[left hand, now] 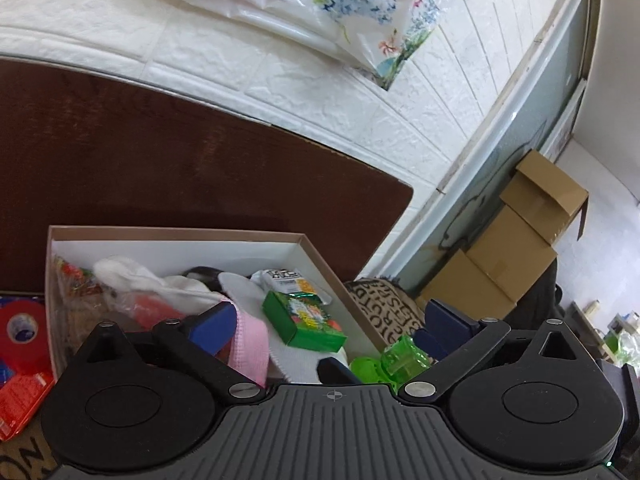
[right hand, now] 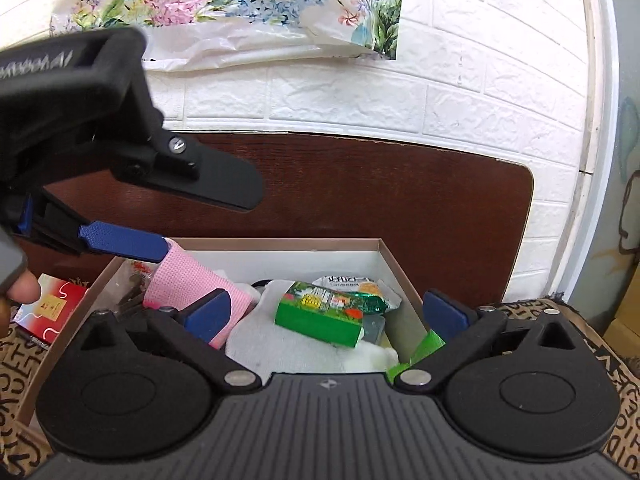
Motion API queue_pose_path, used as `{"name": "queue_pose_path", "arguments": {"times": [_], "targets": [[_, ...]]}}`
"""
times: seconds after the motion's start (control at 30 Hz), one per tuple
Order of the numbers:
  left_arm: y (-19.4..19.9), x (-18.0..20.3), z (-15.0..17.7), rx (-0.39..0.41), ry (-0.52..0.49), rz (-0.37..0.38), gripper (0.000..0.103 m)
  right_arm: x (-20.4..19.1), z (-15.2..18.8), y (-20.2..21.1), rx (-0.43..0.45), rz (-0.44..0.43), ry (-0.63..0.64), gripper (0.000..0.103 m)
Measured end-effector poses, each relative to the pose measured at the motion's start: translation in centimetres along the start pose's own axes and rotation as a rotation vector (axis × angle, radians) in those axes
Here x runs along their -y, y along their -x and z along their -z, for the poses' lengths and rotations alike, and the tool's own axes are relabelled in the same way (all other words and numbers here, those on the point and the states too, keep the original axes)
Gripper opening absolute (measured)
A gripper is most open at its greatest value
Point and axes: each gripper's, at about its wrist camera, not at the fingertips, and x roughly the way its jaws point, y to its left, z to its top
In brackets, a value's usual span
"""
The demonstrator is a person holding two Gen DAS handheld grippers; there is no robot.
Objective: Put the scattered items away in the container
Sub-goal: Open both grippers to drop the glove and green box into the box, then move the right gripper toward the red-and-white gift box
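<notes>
Black ribbed claw (left hand: 328, 322) body, 2 blue-padded fingers (left hand: 212, 326), silver screws.

Both fisheye cameras sit close above the near edge of the open cardboard box (left hand: 176, 236), looking forward and slightly down toward the dark headboard (right hand: 400, 200) and white brick wall (right hand: 460, 92). The left view angles rightward; both share the green carton (left hand: 306, 322) (right hand: 320, 318).

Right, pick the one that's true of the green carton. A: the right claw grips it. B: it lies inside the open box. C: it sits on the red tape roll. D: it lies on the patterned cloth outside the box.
B: the green carton lies on white cloth inside the box, clear of the open right claw.
</notes>
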Motion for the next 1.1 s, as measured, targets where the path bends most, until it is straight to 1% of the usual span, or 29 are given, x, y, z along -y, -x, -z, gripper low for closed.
{"name": "queue_pose_path", "arguments": {"times": [0.07, 0.17, 0.23, 0.4, 0.53, 0.6, 0.7, 0.8, 0.97, 1.03, 1.1], "targets": [[0.0, -0.5, -0.2, -0.006, 0.029, -0.024, 0.103, 0.0, 0.0, 0.1, -0.014, 0.004, -0.006, 0.102], [0.2, -1.4, -0.5, -0.01, 0.1, -0.049, 0.103, 0.1, 0.0, 0.3, -0.014, 0.011, -0.013, 0.102], [0.7, -1.8, -0.7, -0.006, 0.12, -0.04, 0.103, 0.0, 0.0, 0.7, -0.009, 0.005, -0.014, 0.102], [2.5, -2.2, -0.9, 0.044, 0.106, -0.066, 0.103, -0.4, -0.2, 0.7, -0.003, -0.004, -0.016, 0.102], [3.3, -2.5, -0.3, 0.031, 0.086, -0.089, 0.103, -0.9, -0.1, 0.4, -0.018, -0.028, -0.036, 0.102], [3.9, -2.5, 0.3, 0.039, 0.082, -0.098, 0.103, -1.3, -0.1, 0.7, -0.023, -0.039, -0.038, 0.102], [5.5, -2.5, 1.6, 0.06, 0.077, -0.102, 0.103, -1.8, -0.2, 1.9, -0.015, -0.063, -0.042, 0.102], [7.5, -2.4, 3.2, 0.081, 0.074, -0.121, 0.103, -2.4, 0.0, 3.4, -0.005, -0.085, -0.042, 0.102], [11.6, -3.2, 7.7, 0.098, 0.099, -0.165, 0.103, -4.1, 1.4, 6.4, -0.015, -0.135, -0.019, 0.102], [13.2, -3.8, 9.6, 0.109, 0.123, -0.188, 0.103, -5.2, 2.1, 7.5, -0.026, -0.155, -0.006, 0.102], [14.8, -4.5, 11.3, 0.115, 0.171, -0.205, 0.103, -6.5, 2.8, 8.6, -0.043, -0.183, 0.015, 0.102]]}}
